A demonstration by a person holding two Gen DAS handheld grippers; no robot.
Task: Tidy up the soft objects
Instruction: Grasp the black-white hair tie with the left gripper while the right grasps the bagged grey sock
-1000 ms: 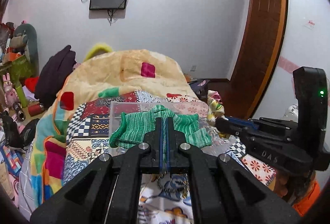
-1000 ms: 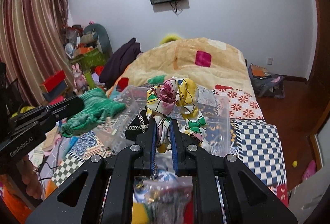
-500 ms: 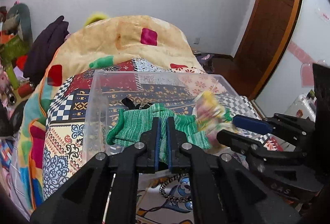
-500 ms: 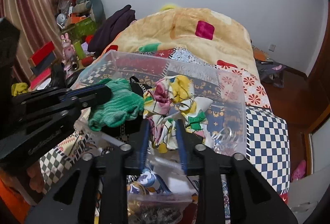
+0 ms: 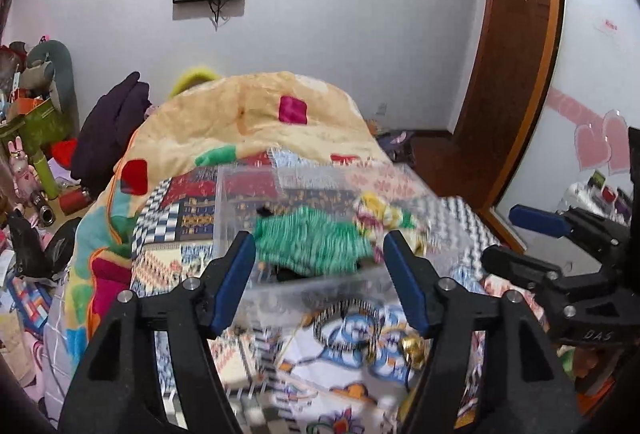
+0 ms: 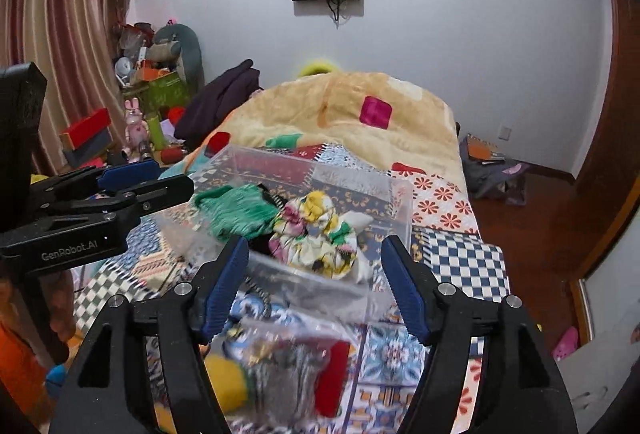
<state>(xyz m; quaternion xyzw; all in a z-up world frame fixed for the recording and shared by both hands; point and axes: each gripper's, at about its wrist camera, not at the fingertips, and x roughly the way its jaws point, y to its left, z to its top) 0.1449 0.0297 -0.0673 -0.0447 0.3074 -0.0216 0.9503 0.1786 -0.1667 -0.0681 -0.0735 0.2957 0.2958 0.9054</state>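
A clear plastic bin (image 5: 240,190) (image 6: 396,194) sits on the patchwork bed. A green knit cloth (image 5: 312,238) (image 6: 236,210) and a floral yellow-pink cloth (image 5: 380,214) (image 6: 316,234) lie inside it, side by side, over something black. My left gripper (image 5: 320,274) is open and empty just in front of the bin. My right gripper (image 6: 312,274) is open and empty at the bin's near wall. Each gripper shows in the other's view: the right one (image 5: 536,234) and the left one (image 6: 132,178).
A clear bag of small colourful items (image 6: 280,362) lies on the bed in front of the bin. A beige quilt (image 6: 340,110) is heaped behind. Toys and boxes (image 6: 152,102) crowd the left side. A wooden door (image 5: 516,54) stands to the right.
Both grippers have opened and let go: the green cloth and the floral cloth now lie in the bin. Both grippers have drawn back from it a little.
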